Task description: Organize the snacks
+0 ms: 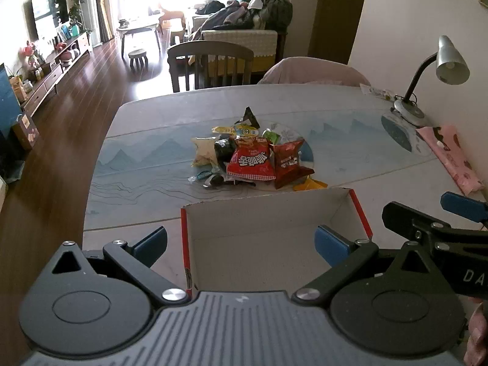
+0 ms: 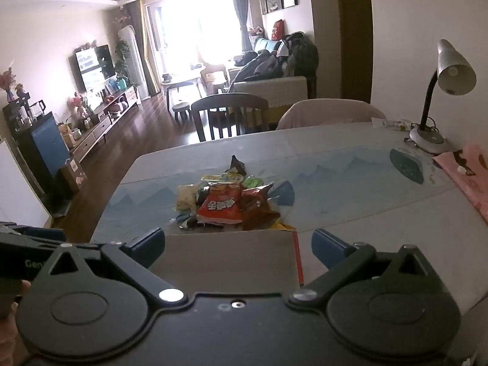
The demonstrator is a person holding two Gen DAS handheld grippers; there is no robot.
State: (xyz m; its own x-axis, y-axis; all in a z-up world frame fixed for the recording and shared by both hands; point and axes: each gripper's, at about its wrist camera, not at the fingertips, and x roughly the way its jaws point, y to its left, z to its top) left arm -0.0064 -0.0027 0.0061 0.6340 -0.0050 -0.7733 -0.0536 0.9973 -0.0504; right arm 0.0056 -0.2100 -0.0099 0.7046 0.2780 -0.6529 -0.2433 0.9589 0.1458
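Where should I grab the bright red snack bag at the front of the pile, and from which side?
Probably its near bottom edge. The red snack bag lies flat and tilted atop the pile, that crimped edge facing the open box. Come from above the box side with the open left gripper.

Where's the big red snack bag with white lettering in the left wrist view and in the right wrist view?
Left wrist: the big red snack bag lies centre frame, just beyond the box.
Right wrist: the bag sits left of centre, above the box.
Shared landmark: the desk lamp at right.

Black gripper, blue-padded jaws
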